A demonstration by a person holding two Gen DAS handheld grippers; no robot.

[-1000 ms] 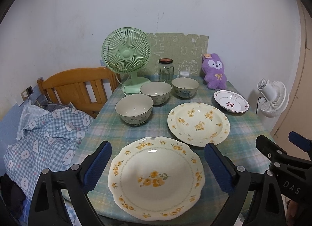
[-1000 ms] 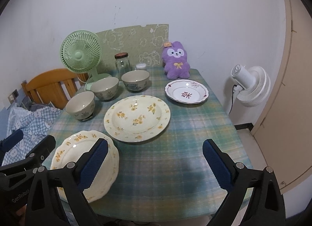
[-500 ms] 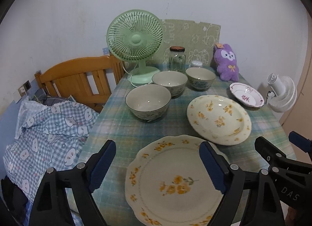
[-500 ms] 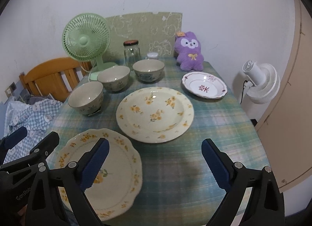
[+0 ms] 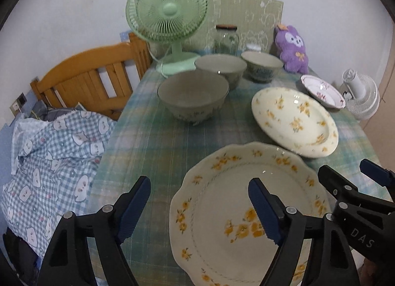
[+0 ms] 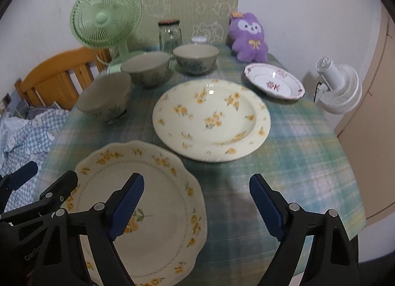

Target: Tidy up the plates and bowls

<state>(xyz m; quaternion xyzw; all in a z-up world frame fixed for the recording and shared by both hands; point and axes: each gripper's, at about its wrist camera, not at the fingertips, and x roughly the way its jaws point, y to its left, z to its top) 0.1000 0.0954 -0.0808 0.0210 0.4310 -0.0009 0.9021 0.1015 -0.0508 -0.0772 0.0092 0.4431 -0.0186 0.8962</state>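
plate (image 5: 222, 212): cream, scalloped, yellow flowers | left claw (image 5: 200, 209), right claw (image 6: 197, 208): wide, closing, empty

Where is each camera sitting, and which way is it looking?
Left wrist view: rides the left gripper, looking down and forward at the scalloped plate's left edge; the right gripper pokes in at right.
Right wrist view: rides the right gripper, looking down at that plate's right edge and the tablecloth; the left gripper shows at left.
Both share the round flowered plate, three bowls, green fan and purple plush.
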